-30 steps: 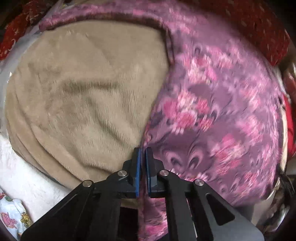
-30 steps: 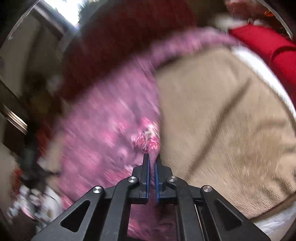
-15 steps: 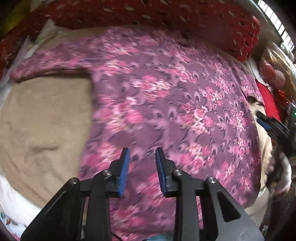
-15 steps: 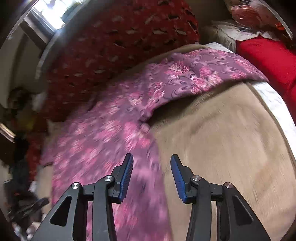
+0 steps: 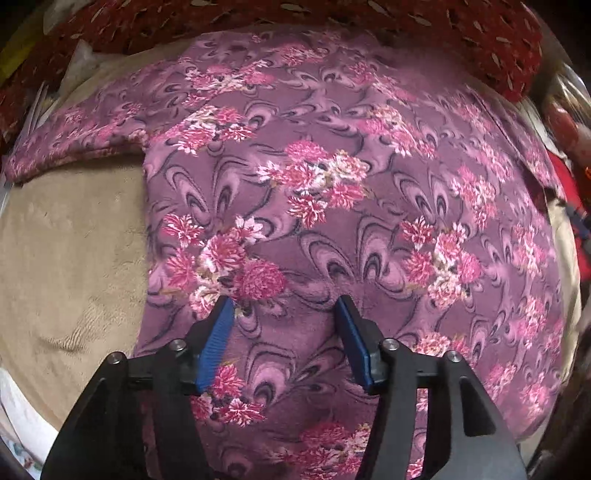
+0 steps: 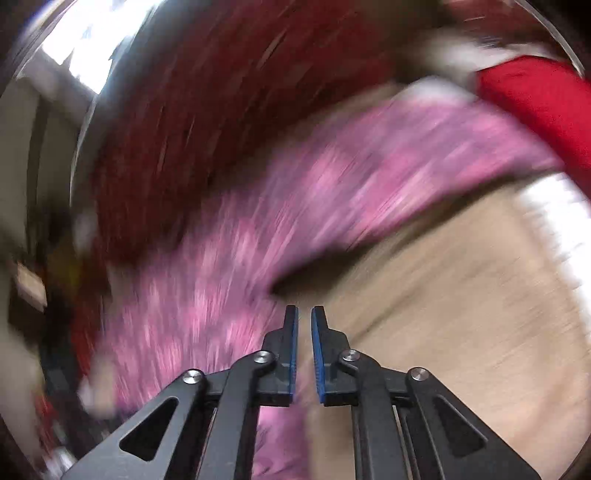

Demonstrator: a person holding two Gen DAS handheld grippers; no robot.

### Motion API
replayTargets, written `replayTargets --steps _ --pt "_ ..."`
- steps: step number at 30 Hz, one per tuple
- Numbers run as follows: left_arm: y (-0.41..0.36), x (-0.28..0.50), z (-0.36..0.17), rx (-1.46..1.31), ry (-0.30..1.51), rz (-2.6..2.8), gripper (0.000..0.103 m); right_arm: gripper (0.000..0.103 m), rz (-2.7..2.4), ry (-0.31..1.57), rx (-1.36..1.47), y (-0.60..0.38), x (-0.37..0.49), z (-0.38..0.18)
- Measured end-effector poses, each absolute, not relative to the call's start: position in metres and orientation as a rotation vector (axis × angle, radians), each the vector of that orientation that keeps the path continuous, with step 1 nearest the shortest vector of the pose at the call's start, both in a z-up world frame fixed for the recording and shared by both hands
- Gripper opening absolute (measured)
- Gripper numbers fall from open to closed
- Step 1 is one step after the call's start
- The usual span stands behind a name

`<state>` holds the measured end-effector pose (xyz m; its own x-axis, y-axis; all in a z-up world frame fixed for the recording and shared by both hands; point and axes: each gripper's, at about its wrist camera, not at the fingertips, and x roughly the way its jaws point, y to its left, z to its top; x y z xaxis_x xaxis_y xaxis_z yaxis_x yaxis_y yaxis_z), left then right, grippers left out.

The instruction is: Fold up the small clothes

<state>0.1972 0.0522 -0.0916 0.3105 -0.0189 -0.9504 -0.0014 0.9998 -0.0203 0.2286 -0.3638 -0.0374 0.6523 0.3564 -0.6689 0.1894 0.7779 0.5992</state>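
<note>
- left gripper is hanging steeply over the purple floral garment; jaws have just been opening, now standing wide with nothing pinched; cloth lying flat below them, released
- garment is lying spread across the beige blanket; one sleeve is reaching out toward 10 o'clock in the left view; red patterned cushion is sitting behind at 12
- right gripper is sitting at the garment's edge; jaws have just been closing, now a narrow slit, nothing visible between them; view is heavily blurred
- risk: right closing on air, so a fold starting from one side is dragging the body askew
- risk: either claw pinching the plush blanket with the cloth; both lifting together
- risk: sleeve getting trapped uneven under the fold
</note>
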Motion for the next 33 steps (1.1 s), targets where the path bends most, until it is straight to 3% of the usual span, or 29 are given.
replayTargets --steps 1,2,3,9,14,16,17,18,23,27,33 --pt "0.052 0.196 -0.091 -0.018 1.253 -0.012 0.058 0.023 0.014 0.817 0.767 -0.399 0.226 -0.036" --pt "0.052 0.195 -0.091 -0.018 1.251 -0.012 0.058 0.04 -0.067 0.787 0.813 -0.425 0.225 -0.037" --pt "0.052 0.194 -0.091 -0.019 1.25 -0.013 0.06 0.047 -0.187 0.762 0.873 -0.461 0.221 -0.042" --pt "0.036 0.194 -0.091 0.023 1.244 0.001 0.067 0.049 -0.386 0.753 1.173 -0.55 0.219 -0.095" --pt "0.036 0.196 -0.088 -0.004 1.27 -0.008 0.067 0.069 -0.351 0.71 1.393 -0.569 0.246 -0.13" --pt "0.04 0.2 -0.082 -0.034 1.282 -0.019 0.066 0.067 -0.366 0.706 1.44 -0.571 0.25 -0.138" --pt "0.041 0.203 -0.077 -0.048 1.283 -0.027 0.066 0.047 -0.362 0.691 1.448 -0.572 0.25 -0.14" --pt "0.043 0.209 -0.068 -0.062 1.276 -0.043 0.066 0.006 -0.364 0.678 1.42 -0.574 0.252 -0.136" --pt "0.042 0.243 -0.028 -0.04 1.152 -0.055 0.066 0.007 -0.374 0.396 1.266 -0.59 0.236 -0.071" --pt "0.045 0.272 -0.05 -0.114 1.214 -0.061 0.066 0.007 -0.456 0.57 1.141 -0.591 0.246 -0.052" --pt "0.048 0.265 -0.071 -0.175 1.241 -0.089 0.066 0.007 -0.351 0.553 0.974 -0.54 0.265 0.0"
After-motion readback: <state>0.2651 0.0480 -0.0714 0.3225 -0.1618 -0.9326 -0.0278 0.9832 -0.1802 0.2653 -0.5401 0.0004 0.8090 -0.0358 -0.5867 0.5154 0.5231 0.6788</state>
